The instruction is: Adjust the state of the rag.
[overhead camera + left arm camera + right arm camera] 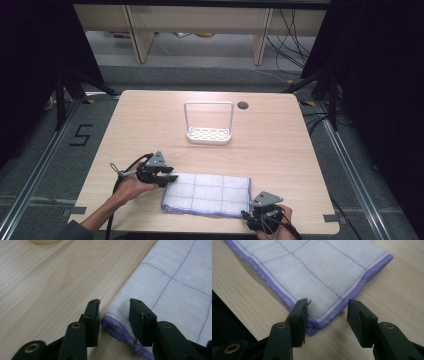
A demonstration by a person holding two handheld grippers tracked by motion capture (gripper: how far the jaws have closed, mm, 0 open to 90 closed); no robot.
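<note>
Cloth: white quilted cloth [207, 194] with purple stitched squares and a purple hem, lying flat on the near part of the table [150, 120], roughly midway between left and right
Cloth's far-left corner: in the left gripper view [117, 315] it sits between the two black jaws, the hem curled up a little
Cloth's near-right corner: in the right gripper view [322, 320] it lies between the jaws, flat on the wood
Left gripper [167, 177]: at the cloth's left end, jaws apart around the corner, pads not pressing on it
Right gripper [252, 216]: at the near-right corner, jaws apart, straddling the hem without clamping
Rack: white wire-framed rack [209, 125], upright, well beyond the cloth toward the far side
Hole: round cable hole [243, 105] just right of the rack
</note>
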